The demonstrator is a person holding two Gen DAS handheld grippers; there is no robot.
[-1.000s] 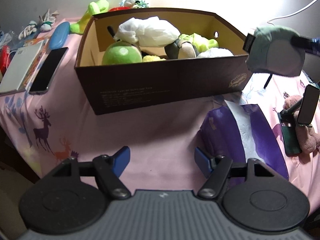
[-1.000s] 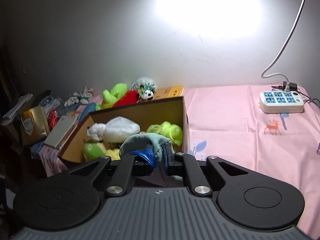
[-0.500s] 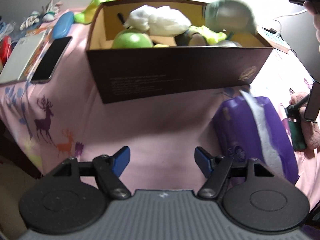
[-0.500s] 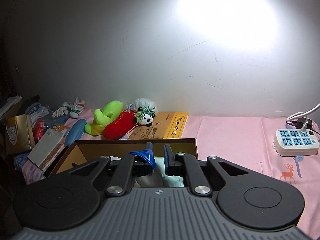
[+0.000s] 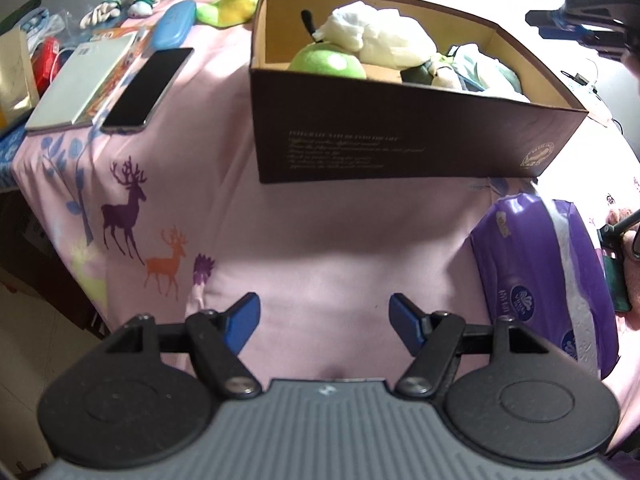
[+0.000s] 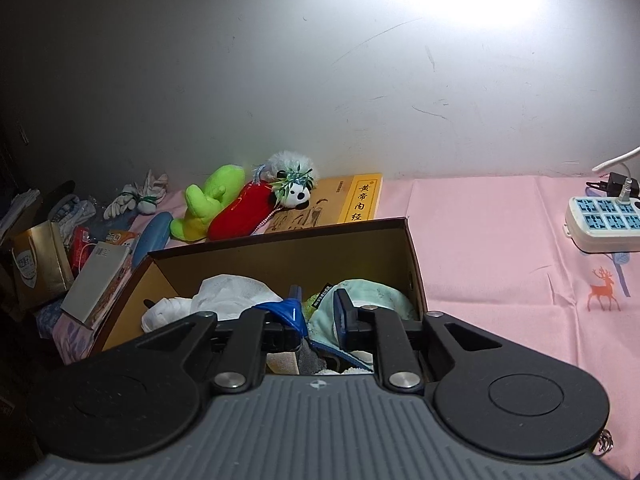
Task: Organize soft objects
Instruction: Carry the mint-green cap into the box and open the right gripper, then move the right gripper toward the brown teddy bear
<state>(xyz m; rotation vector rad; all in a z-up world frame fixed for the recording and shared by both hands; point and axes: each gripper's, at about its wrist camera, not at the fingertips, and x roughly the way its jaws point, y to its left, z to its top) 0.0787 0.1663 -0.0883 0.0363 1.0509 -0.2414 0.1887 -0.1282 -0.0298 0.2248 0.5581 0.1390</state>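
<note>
A brown cardboard box (image 5: 400, 148) stands on the pink cloth and holds a green plush ball (image 5: 328, 64), a white cloth bundle (image 5: 380, 36) and a pale teal cloth (image 5: 480, 68). In the right wrist view the box (image 6: 280, 256) lies below my right gripper (image 6: 318, 312), which is open a little above the teal cloth (image 6: 368, 296). My left gripper (image 5: 324, 316) is open and empty over the cloth in front of the box. My right gripper also shows in the left wrist view (image 5: 580, 28) at the top right. A green plush (image 6: 208, 204), a red plush (image 6: 240, 216) and a panda plush (image 6: 292, 184) lie behind the box.
A purple tissue pack (image 5: 548, 280) lies right of my left gripper. A phone (image 5: 148, 88), a notebook (image 5: 80, 84) and a blue case (image 5: 174, 28) lie left of the box. A yellow book (image 6: 356, 204) and a power strip (image 6: 604, 224) lie on the cloth.
My right gripper carried the teal cloth over the box, opened and let it go; the cloth now lies in the box's right end. My left gripper stayed open and drifted slightly.
</note>
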